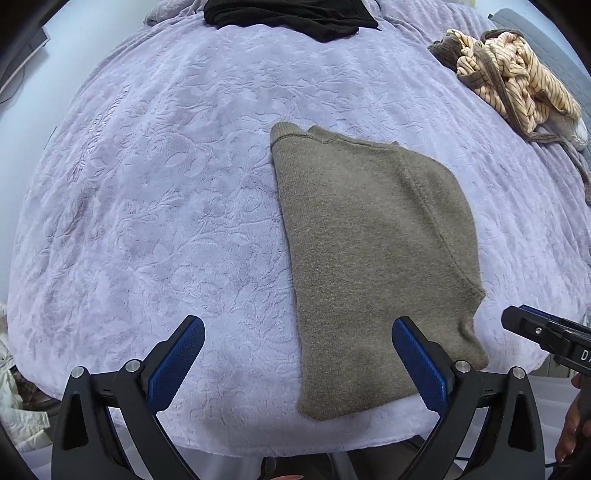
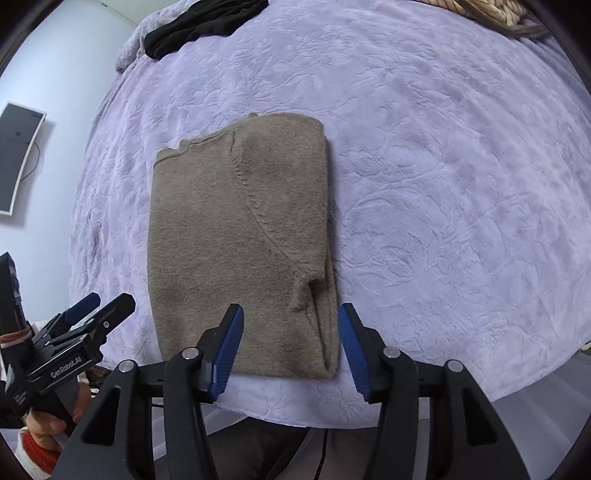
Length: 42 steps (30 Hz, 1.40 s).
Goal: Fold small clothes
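At the far left, beyond the bed's left edge, a dark flat screen (image 2: 20, 158) hung on the pale wall. The left tongs (image 1: 297, 341) hovered over the near edge of the bed (image 1: 155, 206), jaws spread wide and holding nothing; bare lilac bedspread lay between the two blue pads, and the right-hand pad overlapped the near left part of the sweater in the left wrist view. The brown sweater (image 2: 240, 243) lay folded flat into a rough rectangle near the bed's near edge, its long side running away from that edge, a sleeve seam curving across its top layer. The right tongs (image 2: 290, 349) hung above the sweater's near right corner, jaws released, the pads apart from the knit and gripping nothing. At the far edge a black garment (image 1: 291, 16) lay crumpled. Toward the far right corner sat a heap of cream striped clothes (image 1: 517, 81), well apart from the sweater.
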Tool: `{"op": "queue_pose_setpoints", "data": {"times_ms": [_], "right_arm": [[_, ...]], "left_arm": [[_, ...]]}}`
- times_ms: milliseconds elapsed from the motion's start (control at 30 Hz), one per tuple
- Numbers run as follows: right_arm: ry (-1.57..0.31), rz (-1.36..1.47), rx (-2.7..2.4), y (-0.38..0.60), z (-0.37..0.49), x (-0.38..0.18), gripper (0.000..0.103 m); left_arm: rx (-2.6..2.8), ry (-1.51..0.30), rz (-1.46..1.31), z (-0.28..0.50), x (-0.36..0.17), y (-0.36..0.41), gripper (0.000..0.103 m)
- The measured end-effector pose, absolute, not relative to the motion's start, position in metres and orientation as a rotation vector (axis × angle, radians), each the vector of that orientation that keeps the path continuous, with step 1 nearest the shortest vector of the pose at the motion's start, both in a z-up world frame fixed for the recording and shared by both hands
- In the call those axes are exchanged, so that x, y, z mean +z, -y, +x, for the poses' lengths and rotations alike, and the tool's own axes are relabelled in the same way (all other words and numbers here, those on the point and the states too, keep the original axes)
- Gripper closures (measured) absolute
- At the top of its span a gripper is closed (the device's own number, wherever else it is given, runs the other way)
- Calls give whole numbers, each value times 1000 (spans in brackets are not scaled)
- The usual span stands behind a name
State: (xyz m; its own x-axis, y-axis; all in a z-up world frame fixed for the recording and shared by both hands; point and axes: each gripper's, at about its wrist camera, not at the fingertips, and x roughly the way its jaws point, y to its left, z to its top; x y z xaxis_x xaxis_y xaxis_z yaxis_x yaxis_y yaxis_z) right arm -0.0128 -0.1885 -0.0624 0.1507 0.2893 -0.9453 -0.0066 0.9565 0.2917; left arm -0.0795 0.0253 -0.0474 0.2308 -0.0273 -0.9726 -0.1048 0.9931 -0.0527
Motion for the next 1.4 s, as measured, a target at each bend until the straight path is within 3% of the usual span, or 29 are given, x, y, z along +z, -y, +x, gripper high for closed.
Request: {"op": "queue_pose_setpoints", "data": {"times_ms": [100,200,367,433,1400], "right_arm": [[-1405,211,212,178,-9,-57,40],[-1397,178,201,167,-7,-51,22],[-1370,109,172,154,-4,-42,20],[-1346,88,169,151,-5,-39,7],[-1345,49,91,137,-5,-26,6]], "left_arm": [[49,-1356,-101,-79,-44,-22,1],[40,-1364,-87,-80,-42,-18,1],[32,-1371,-67,-81,-40,-12,1],[46,-1370,-58,-81,-39,-11,1],[93,-1305,-110,-88,-16,-20,1]]}}
